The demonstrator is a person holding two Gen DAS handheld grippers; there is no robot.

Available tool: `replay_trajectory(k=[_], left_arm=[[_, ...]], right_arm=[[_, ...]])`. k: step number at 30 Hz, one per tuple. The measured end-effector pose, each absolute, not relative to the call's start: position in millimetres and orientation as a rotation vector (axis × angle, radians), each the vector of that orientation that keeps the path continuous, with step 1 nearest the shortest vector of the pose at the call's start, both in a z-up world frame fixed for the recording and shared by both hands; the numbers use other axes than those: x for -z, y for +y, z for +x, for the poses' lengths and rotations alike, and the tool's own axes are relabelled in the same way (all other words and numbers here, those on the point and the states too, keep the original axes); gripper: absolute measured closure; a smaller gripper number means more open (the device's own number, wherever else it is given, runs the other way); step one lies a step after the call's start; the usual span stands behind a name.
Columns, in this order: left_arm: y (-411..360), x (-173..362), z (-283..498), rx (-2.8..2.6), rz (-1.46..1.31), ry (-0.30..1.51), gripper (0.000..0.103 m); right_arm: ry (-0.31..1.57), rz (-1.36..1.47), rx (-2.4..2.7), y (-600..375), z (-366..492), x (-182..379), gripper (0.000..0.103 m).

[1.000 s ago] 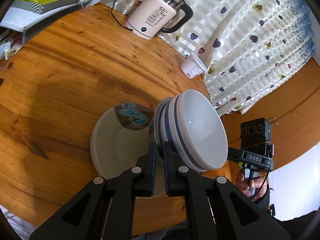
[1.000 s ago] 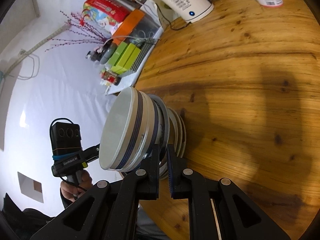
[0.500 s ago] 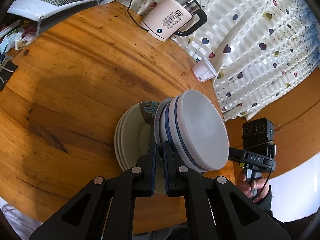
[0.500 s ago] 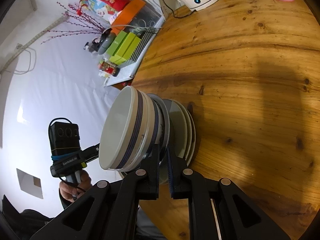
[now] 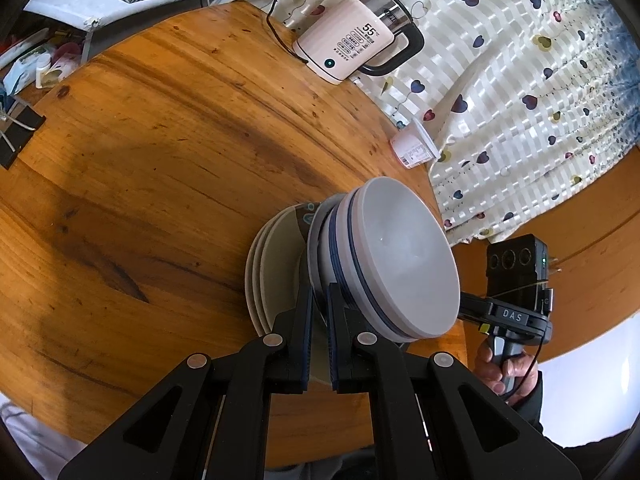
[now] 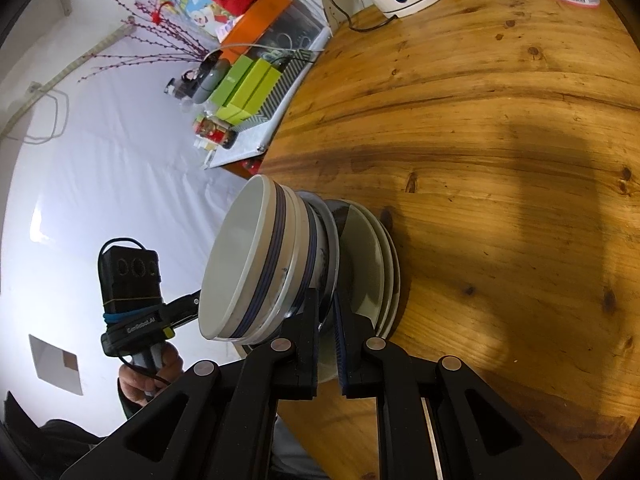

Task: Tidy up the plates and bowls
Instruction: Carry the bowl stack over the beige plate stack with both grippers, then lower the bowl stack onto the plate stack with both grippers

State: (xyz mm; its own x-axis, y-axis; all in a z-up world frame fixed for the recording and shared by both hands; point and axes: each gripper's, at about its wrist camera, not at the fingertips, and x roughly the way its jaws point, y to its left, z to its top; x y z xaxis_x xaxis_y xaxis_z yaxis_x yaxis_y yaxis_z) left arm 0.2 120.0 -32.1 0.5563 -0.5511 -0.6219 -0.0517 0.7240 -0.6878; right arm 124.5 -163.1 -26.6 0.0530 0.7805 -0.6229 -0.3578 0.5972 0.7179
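A stack of white bowls with blue bands [image 5: 384, 264] sits on a dark-rimmed plate, held between both grippers. My left gripper [image 5: 318, 300] is shut on that plate's rim on one side. My right gripper [image 6: 326, 300] is shut on the rim on the opposite side; the bowls also show in the right wrist view [image 6: 256, 264]. Right under the held stack lies a pile of cream plates [image 5: 272, 264] on the round wooden table [image 5: 160, 152], near its front edge. The pile also shows in the right wrist view [image 6: 380, 264]. I cannot tell whether the held plate touches the pile.
A pink electric kettle [image 5: 352, 54] with a cord stands at the table's far edge. A small white cup [image 5: 412, 148] lies beside a heart-print curtain [image 5: 520, 100]. Green boxes and small bottles [image 6: 248, 84] crowd a shelf off the table's left side.
Both grippers have carried the bowl stack over the cream plates and lower toward them. The plates now sit directly behind the held plate instead of off to the side.
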Motion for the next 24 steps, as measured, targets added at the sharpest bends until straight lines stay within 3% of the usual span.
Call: replay_trajectory(k=[15, 20, 24], left_arm=[[123, 33, -2, 0.322, -0.726, 0.942, 0.097], [124, 31, -6, 0.302, -0.712, 0.931, 0.095], [121, 28, -9, 0.27, -0.681, 0.921, 0.095]], right_arm=[[1.24, 0.403, -0.892, -156, 124, 26, 0.093], [1.237, 0.38, -0.86, -160, 121, 27, 0.081], [1.224, 0.375, -0.839, -167, 116, 27, 0.078]])
